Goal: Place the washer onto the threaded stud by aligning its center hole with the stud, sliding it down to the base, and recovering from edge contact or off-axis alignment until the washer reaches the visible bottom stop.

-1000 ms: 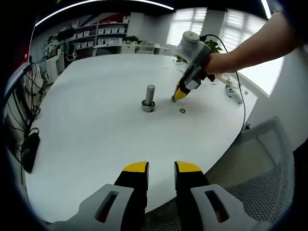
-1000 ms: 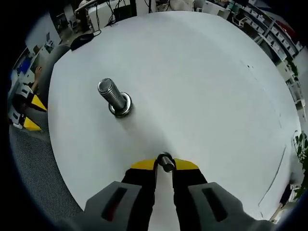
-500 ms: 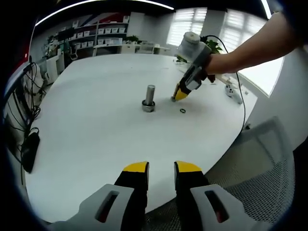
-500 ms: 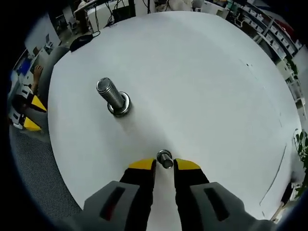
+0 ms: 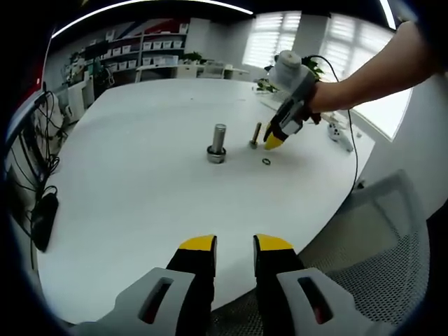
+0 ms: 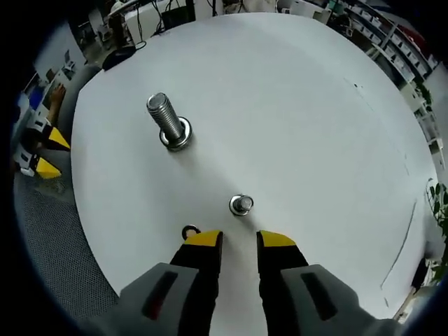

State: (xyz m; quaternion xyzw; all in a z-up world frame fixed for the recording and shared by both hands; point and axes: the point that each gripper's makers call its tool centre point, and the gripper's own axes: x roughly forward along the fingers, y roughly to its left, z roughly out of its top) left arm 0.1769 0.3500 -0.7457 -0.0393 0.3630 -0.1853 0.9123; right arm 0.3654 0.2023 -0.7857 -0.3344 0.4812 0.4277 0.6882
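White is the round table (image 5: 126, 175), and on it a large threaded stud (image 5: 218, 142) stands upright on its wide base, with a ring already sitting around the foot. In the right gripper view the same stud (image 6: 168, 124) rises above and to the left of the jaws. A smaller bolt (image 6: 241, 204) stands on its head just ahead of the right gripper (image 6: 240, 240), not touching it. The small dark washer (image 6: 190, 232) lies flat on the table, just beside the tip of the left-hand jaw in that view; whether it touches the tip cannot be told. The jaws of the right gripper are spread apart and hold nothing.

In the left gripper view the right gripper (image 5: 274, 142) is held by a person's hand (image 5: 323, 94), tip down near the table, between the smaller bolt (image 5: 255, 135) and the washer (image 5: 266, 162). The left gripper (image 5: 235, 245) stays near the table edge, well apart from the stud, its jaws parted with nothing between them. A grey mesh chair (image 5: 378, 245) is beside the table.
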